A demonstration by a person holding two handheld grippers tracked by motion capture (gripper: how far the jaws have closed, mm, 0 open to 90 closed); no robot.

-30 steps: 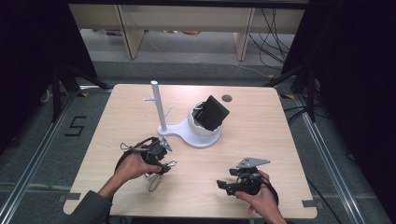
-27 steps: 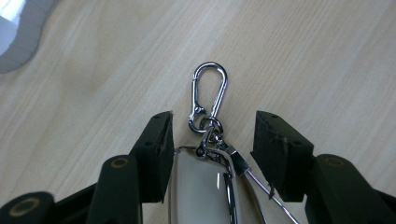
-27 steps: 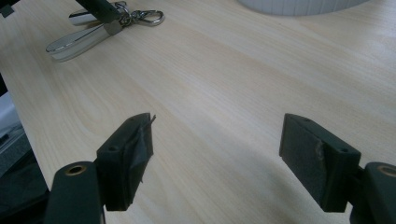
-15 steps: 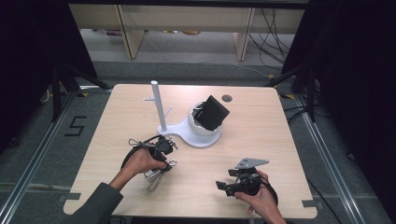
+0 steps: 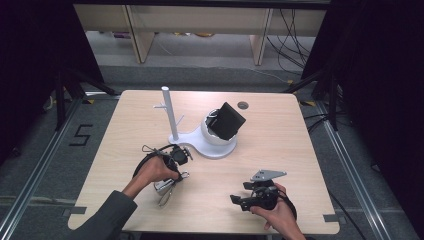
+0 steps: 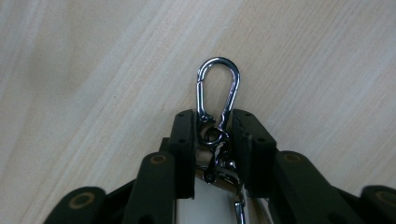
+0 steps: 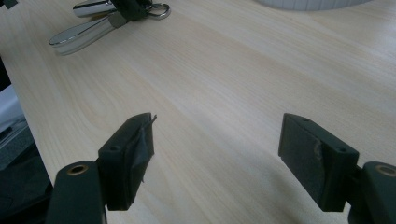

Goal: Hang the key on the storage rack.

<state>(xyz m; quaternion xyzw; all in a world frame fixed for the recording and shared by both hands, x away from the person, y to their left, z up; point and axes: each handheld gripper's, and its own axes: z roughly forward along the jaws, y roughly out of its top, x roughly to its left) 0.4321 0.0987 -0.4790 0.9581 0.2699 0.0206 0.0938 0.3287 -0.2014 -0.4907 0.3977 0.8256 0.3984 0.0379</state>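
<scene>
Pale wood grain covers the desk [image 5: 280,165] in the high view. Near its middle stands a white stand [image 5: 200,142] with an upright peg post and a round bowl-like base, and a black box [image 5: 227,121] leans tilted in that base. Toward the desk's near left, the left gripper [image 5: 175,165] is lowered onto a bunch of shiny metal, the keychain [image 5: 167,189], whose tail trails toward the near edge. Near the near right corner the right gripper [image 5: 245,197] sits low in the person's hand, well apart from the metal, probably idle while the other hand works.

From the left gripper view, a chrome carabiner [image 6: 218,91] lies flat on the wood and pokes out beyond the black jaws. The jaws have just been closing, and they now stand close on either side of the swivel ring [image 6: 212,135] below the clip; whether the pads already press on it cannot be told. Taking the link there would leave the clip's loop free, likely so it can be hung on the stand's peg.

From the right gripper view, the jaws stand wide apart over bare wood with nothing between them. At the top left lie the keychain's chrome fob [image 7: 84,32] and ring, with the left gripper on them.
</scene>
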